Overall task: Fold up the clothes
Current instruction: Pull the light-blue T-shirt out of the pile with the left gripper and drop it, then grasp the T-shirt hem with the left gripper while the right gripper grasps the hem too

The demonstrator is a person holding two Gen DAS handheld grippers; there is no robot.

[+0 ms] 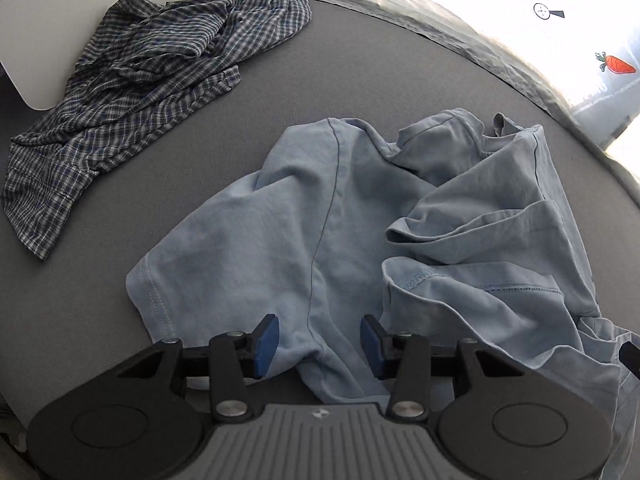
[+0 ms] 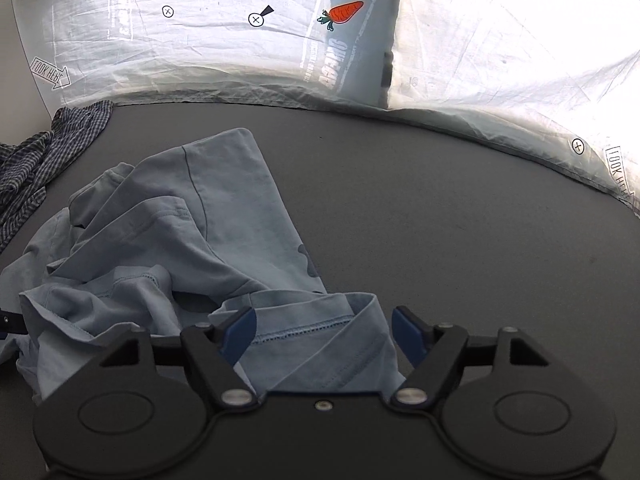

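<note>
A crumpled light blue T-shirt (image 1: 360, 216) lies on the grey table (image 1: 340, 60); it also shows in the right wrist view (image 2: 168, 240). My left gripper (image 1: 319, 340) is open, its blue pads either side of a seam fold at the shirt's near edge. My right gripper (image 2: 324, 332) is open, its pads either side of a hemmed edge of the shirt (image 2: 320, 336). A dark tip of the right gripper (image 1: 630, 354) shows at the left wrist view's right edge.
A crumpled blue plaid shirt (image 1: 140, 92) lies at the table's far left, partly on a white board (image 1: 36, 40); it also shows in the right wrist view (image 2: 40, 152). A white printed sheet (image 2: 480, 60) with carrot pictures hangs behind the table.
</note>
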